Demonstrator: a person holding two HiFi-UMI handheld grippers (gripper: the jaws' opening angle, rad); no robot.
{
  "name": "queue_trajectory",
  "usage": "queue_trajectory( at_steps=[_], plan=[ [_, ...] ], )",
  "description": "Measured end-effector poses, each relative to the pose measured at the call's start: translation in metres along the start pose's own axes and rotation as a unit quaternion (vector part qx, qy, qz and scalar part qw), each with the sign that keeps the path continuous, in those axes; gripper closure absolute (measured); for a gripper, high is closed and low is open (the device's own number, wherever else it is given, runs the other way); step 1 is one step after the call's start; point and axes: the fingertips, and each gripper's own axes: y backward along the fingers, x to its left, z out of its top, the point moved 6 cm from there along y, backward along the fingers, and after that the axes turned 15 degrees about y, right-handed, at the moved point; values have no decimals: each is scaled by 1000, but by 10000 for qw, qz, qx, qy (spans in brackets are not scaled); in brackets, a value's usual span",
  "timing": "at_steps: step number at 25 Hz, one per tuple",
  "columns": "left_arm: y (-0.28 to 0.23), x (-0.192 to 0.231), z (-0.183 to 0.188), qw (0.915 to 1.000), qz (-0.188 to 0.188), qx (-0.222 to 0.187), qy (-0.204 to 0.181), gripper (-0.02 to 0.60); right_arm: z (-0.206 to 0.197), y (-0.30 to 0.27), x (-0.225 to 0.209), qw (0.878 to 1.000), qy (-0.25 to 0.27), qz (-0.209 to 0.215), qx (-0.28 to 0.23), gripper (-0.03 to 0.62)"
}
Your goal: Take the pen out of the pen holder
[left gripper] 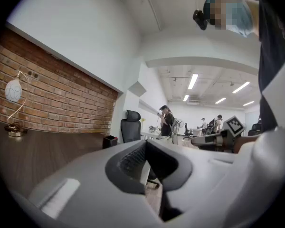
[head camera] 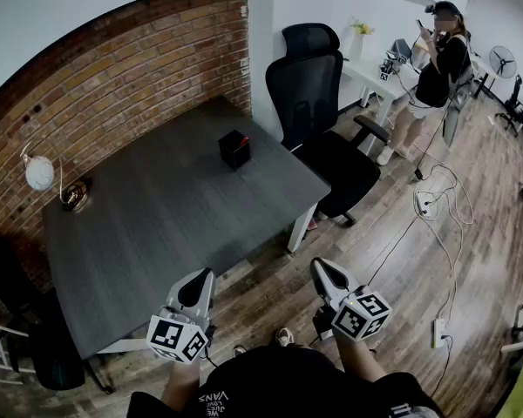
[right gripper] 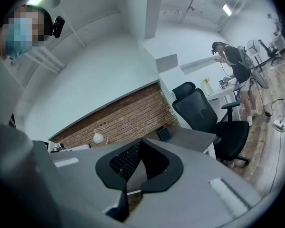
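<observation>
While the task is not yet begun, the head view shows the black pen holder (head camera: 234, 149) far across the grey table (head camera: 157, 225), well apart from the left gripper (head camera: 198, 283) and right gripper (head camera: 325, 274).

In the left gripper view, the jaws are pressed together and empty, and the holder is a small dark box.

In the right gripper view, the jaws are likewise closed on nothing. A reddish tip, likely the pen (right gripper: 164, 127), pokes above the holder's rim.
</observation>
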Motion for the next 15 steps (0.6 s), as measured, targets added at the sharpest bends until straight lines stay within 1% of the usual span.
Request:
queue_trajectory(
  at_steps=[6,8,10,12,15],
  plan=[
    [-22,-7,-7,10000,-10,-46,26,528,4,-5,-19,9995,-83,279,-90,594],
    [-31,-11,-11,9999,-89,-56,-20,528,4,-6,-26,9994,-48,318,-85,594],
    [-40,-16,-15,9999,-143,-43,-14,459,3,-7,-33,9993,-62,358,-55,594],
    [-50,-22,-15,9999,-118,-33,-17,414,2,-7,-42,9992,-89,398,-24,594],
    [-63,-29,-21,10000,-35,-29,-34,411,2,-6,-56,9987,-122,486,20,594]
  ],
)
